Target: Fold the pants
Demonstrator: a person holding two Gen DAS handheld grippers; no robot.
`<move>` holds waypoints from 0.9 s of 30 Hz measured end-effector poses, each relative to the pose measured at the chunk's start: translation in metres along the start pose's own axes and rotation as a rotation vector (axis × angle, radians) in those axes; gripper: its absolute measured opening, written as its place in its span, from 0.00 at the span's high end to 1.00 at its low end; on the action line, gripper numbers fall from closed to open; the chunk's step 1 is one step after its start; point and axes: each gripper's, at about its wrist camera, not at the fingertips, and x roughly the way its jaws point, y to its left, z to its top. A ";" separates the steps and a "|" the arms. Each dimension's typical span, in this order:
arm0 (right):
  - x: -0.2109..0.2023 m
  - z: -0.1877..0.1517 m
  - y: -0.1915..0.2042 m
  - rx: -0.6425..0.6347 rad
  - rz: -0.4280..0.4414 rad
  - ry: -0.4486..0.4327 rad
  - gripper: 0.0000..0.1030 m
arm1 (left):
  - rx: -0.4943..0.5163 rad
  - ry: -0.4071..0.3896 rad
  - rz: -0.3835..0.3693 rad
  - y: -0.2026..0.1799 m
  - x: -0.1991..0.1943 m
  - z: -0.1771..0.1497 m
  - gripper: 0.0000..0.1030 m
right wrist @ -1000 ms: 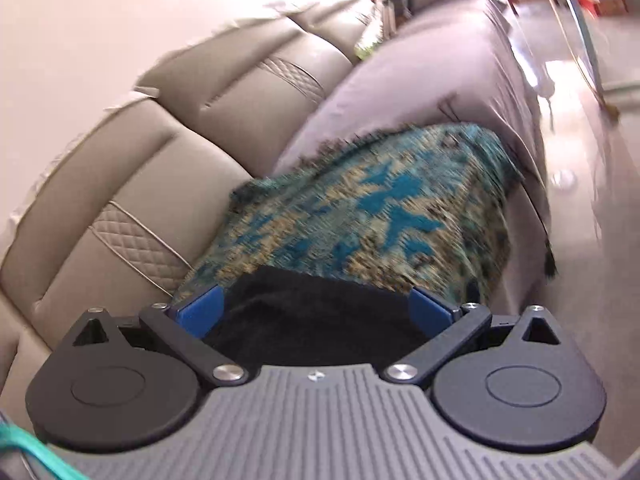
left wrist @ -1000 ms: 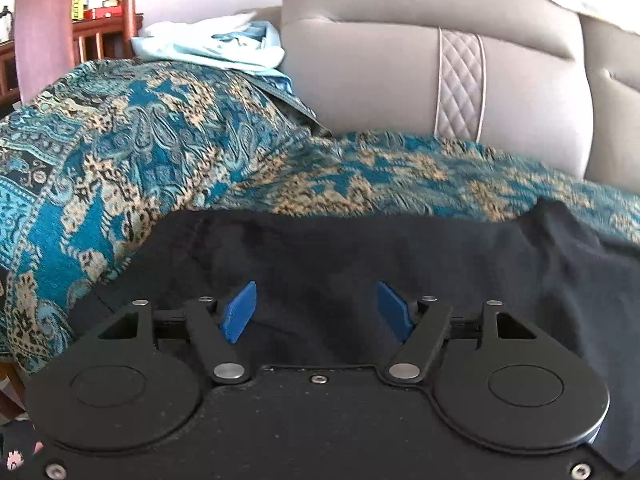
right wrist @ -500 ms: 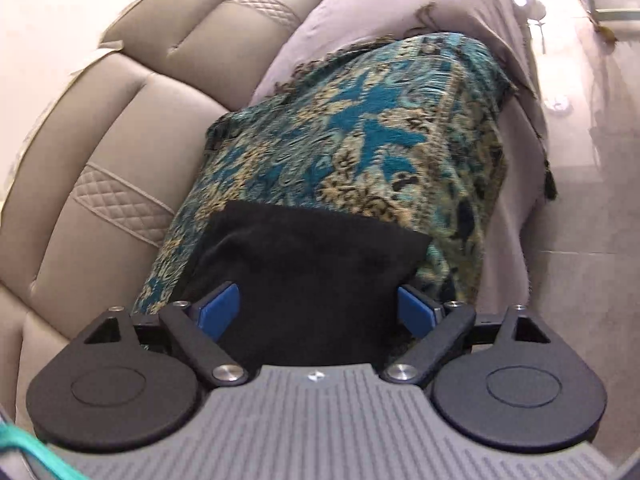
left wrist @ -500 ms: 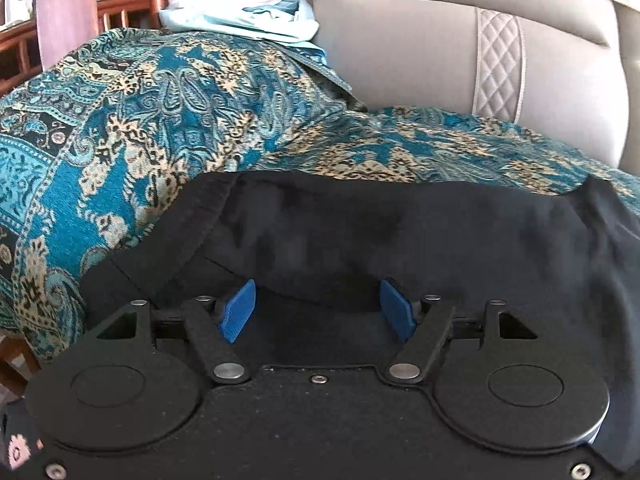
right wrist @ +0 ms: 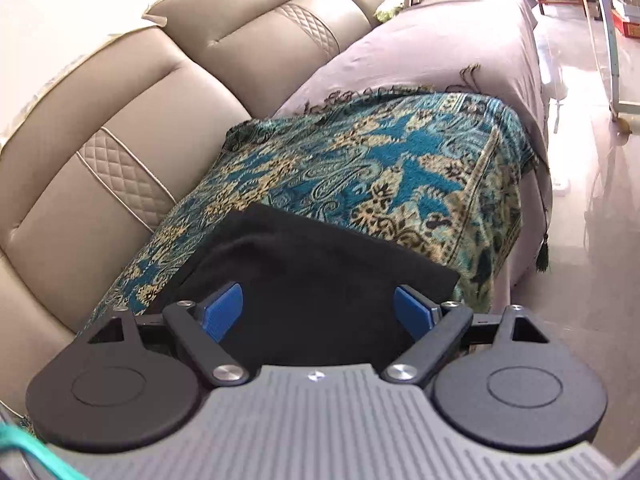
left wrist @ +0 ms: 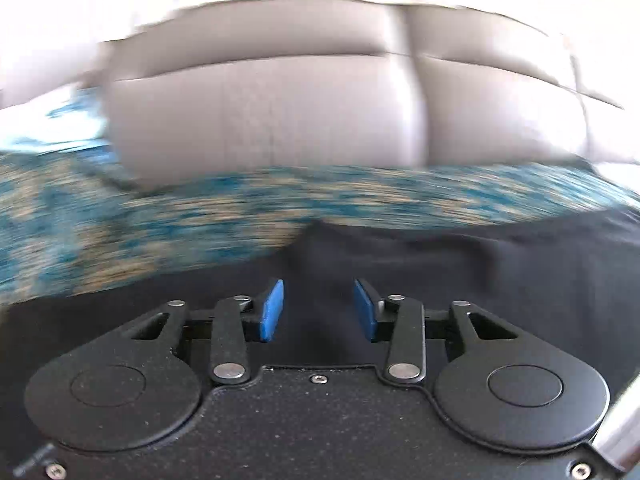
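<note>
The black pants (right wrist: 320,276) lie on a teal and gold patterned throw (right wrist: 400,160) over a sofa seat. In the right wrist view their far edge is straight and the fabric lies mostly flat. My right gripper (right wrist: 318,312) is open, its blue pads wide apart just above the pants. In the left wrist view, which is blurred by motion, the pants (left wrist: 500,280) fill the lower part. My left gripper (left wrist: 319,308) is open over the black fabric with nothing between its pads.
The beige leather sofa backrest (left wrist: 300,112) rises right behind the throw, also seen in the right wrist view (right wrist: 132,92). A lilac cover (right wrist: 440,40) runs along the far seat. The glossy floor (right wrist: 592,200) lies to the right of the sofa edge.
My left gripper has swung fast to the right, so the view is blurred and the sofa back now fills it. The right gripper has tilted up; both stay open.
</note>
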 end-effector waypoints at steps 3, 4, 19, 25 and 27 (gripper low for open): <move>0.003 0.001 -0.002 0.020 0.007 0.007 0.13 | 0.059 0.051 -0.049 -0.032 0.041 0.005 0.69; 0.004 0.001 -0.003 0.025 0.010 0.010 0.13 | 0.060 0.074 -0.051 -0.036 0.056 0.007 0.71; -0.003 0.014 -0.045 0.169 0.087 0.007 0.11 | 0.049 0.049 0.191 -0.018 0.149 0.025 0.74; 0.002 0.015 -0.063 0.201 0.093 0.071 0.11 | 0.050 0.040 0.187 -0.021 0.151 0.025 0.74; 0.006 0.014 -0.060 0.163 0.054 0.096 0.11 | 0.044 0.039 0.185 -0.021 0.150 0.026 0.74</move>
